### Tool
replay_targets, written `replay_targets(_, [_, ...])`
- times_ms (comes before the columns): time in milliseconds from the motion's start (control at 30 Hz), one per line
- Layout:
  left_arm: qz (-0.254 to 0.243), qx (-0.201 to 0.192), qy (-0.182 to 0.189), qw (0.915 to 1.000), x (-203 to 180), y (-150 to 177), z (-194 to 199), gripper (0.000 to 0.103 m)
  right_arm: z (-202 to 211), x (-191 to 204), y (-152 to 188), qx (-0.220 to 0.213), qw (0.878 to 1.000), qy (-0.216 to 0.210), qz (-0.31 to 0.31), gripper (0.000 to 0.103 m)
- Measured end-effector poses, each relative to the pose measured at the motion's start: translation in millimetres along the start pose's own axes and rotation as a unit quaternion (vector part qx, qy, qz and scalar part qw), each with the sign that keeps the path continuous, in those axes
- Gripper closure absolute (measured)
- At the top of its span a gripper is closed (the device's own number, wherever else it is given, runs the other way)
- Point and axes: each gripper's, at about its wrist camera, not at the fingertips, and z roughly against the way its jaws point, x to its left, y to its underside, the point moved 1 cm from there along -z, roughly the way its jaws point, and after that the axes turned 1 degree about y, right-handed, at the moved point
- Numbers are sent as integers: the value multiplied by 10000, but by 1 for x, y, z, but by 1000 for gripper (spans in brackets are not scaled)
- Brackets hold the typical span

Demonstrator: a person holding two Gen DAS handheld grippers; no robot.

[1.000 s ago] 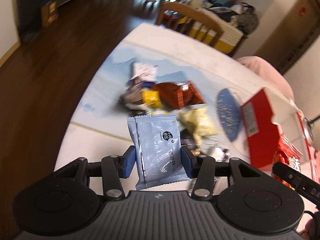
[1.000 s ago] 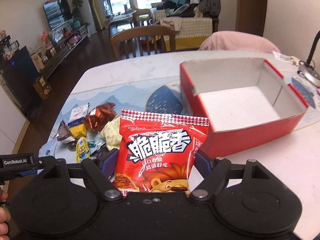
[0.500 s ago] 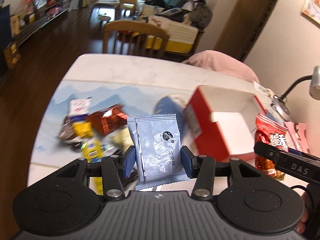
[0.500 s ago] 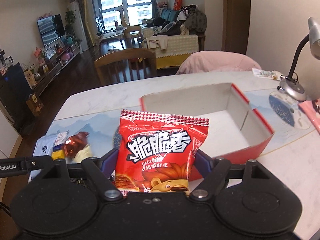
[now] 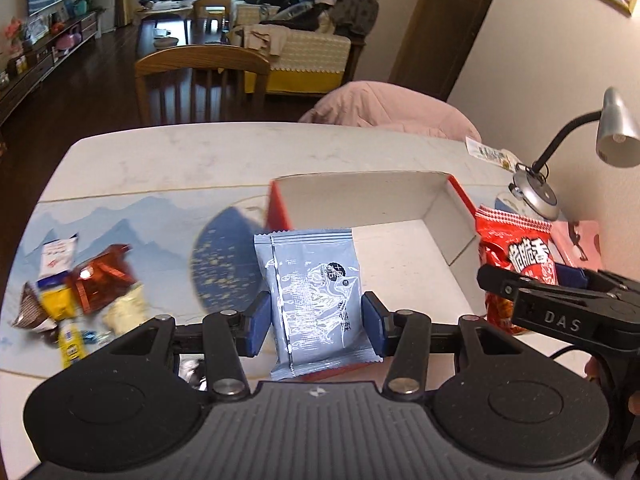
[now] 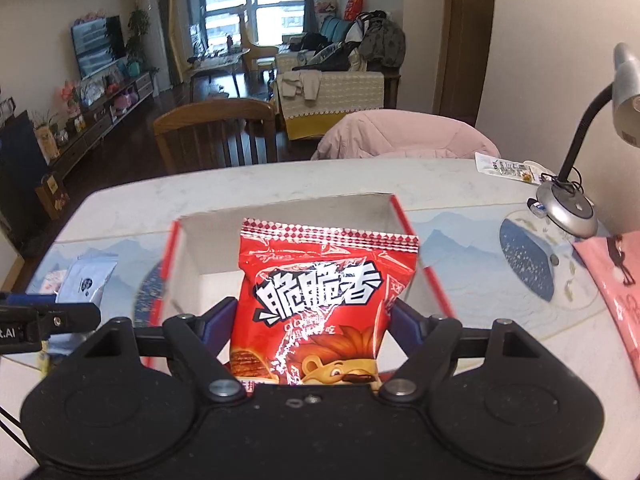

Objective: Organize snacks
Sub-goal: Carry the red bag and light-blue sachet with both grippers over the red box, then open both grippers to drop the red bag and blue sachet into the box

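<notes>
Presently, a pale blue sachet (image 5: 316, 292) is clamped upright by the left gripper (image 5: 316, 326) and a red snack bag (image 6: 320, 296) by the right gripper (image 6: 312, 326), both held before the empty red box (image 6: 188, 264) on the desk (image 6: 132, 208), evidently for deposit. Loose snacks (image 5: 80, 292) are left at the desk's left side.

1. One red box (image 5: 460, 196), open-topped.
2. Two held snack packets: one pale blue packet (image 5: 316, 292), one red packet (image 6: 324, 300).
3. One loose pile of small snacks (image 5: 80, 292) (too blurred to count exactly).
4. One desk lamp (image 6: 568, 204).
5. Two grippers: the left gripper (image 5: 316, 322) and the right gripper (image 6: 312, 326).
</notes>
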Motion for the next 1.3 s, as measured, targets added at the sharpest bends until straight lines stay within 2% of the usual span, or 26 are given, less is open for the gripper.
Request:
replay_targets(233, [-78, 296, -73, 9995, -36, -16, -48, 55, -38, -38, -12, 237, 9989, -39, 400, 24])
replay_targets(400, [-134, 491, -198, 9985, -50, -27, -84, 55, -67, -48, -15, 546, 9959, -190, 694, 24])
replay_targets(600, [-167, 796, -433, 9957, -52, -28, -120, 55, -89, -42, -9, 858, 9894, -386, 1107, 24])
replay_targets(833, [-408, 1032, -758, 9909, -56, -23, -147, 55, -104, -30, 2, 1069, 9820, -436, 1495, 24])
replay_targets(1100, [-563, 1318, -841, 9861, -56, -14, -164, 55, -113, -22, 10, 1273, 9760, -515, 1688, 24])
replay_targets(1300, [-700, 1372, -838, 9845, -60, -10, -168, 55, -115, -24, 12, 1239, 9759, -516, 1721, 24])
